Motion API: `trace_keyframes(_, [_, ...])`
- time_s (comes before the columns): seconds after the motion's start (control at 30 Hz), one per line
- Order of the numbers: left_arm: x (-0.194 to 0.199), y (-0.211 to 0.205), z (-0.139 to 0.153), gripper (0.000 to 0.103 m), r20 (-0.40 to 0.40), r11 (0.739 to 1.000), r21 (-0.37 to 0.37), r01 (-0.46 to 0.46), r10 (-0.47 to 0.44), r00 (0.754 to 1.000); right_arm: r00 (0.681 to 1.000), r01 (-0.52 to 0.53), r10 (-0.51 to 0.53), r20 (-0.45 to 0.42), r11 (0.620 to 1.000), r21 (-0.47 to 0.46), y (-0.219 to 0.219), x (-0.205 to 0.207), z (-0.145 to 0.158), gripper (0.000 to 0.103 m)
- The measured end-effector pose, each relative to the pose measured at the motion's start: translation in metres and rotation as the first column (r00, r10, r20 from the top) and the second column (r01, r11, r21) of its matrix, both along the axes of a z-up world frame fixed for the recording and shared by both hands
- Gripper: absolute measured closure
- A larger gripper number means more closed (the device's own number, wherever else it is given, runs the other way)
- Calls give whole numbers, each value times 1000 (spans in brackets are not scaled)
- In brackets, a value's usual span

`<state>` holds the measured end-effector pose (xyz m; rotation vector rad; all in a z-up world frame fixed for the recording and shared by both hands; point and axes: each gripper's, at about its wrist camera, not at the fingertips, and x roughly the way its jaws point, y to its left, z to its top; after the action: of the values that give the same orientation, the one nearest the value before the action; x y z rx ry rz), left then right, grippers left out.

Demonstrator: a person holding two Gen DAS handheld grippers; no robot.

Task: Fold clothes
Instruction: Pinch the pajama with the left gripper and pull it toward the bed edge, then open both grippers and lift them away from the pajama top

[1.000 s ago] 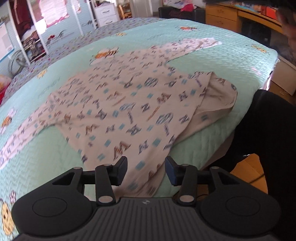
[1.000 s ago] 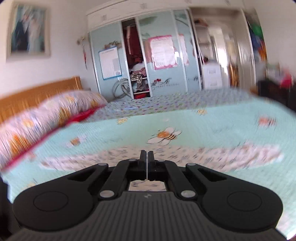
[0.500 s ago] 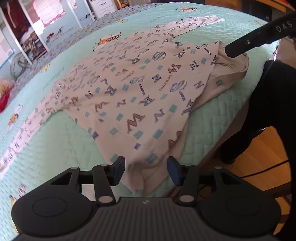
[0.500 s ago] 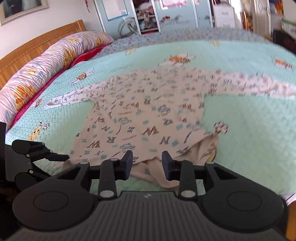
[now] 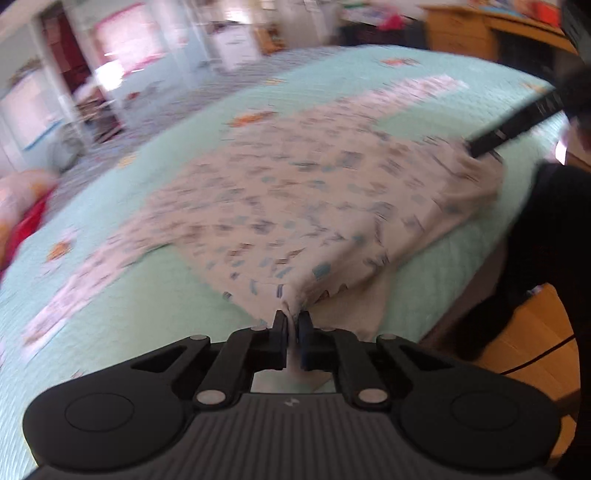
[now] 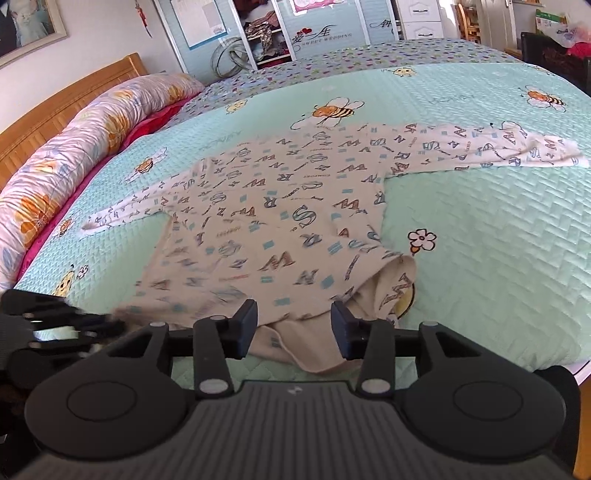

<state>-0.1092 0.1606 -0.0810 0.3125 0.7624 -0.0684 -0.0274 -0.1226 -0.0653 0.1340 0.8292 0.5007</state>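
Observation:
A cream long-sleeved shirt [image 6: 280,206] printed with letters lies spread on the mint green bee quilt [image 6: 480,240], hem towards me. In the blurred left wrist view the shirt [image 5: 314,206] has its near hem corner pinched up by my left gripper [image 5: 291,319], which is shut on the cloth. My right gripper [image 6: 293,321] hovers over the crumpled hem near the bed's edge. Its jaws are opening, with the hem showing between them but not pressed. The left gripper [image 6: 74,325] appears blurred at the lower left of the right wrist view. One right finger [image 5: 513,125] reaches in from the upper right.
A long flowered pillow [image 6: 74,147] lies along the wooden headboard [image 6: 55,107] at left. A wardrobe [image 6: 314,26] stands beyond the bed. A person's dark clothing [image 5: 546,240] and wooden floor [image 5: 524,332] are at the bed's near edge.
My left gripper has closed on the shirt's hem corner and shifted with it. My right gripper has tipped down from the room to the shirt and opened.

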Motion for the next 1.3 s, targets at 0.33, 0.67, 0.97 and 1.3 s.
trace_keyframes(0.33, [-26, 40, -2, 92, -74, 977, -139, -160, 150, 986, 999, -29, 29, -17, 999, -29, 0, -7, -6, 56])
trace_keyframes(0.67, [-24, 2, -29, 69, -104, 973, 194, 124, -106, 989, 987, -162, 160, -30, 943, -290, -2, -39, -25, 54])
trace_keyframes(0.97, [-20, 8, -49, 60, -174, 948, 267, 173, -129, 976, 972, -224, 230, -53, 831, -510, 29, -36, -49, 54])
trace_keyframes(1.3, [-27, 10, -43, 98, -179, 973, 155, 173, -145, 973, 967, -255, 221, -128, 873, -415, 10, -11, -52, 93])
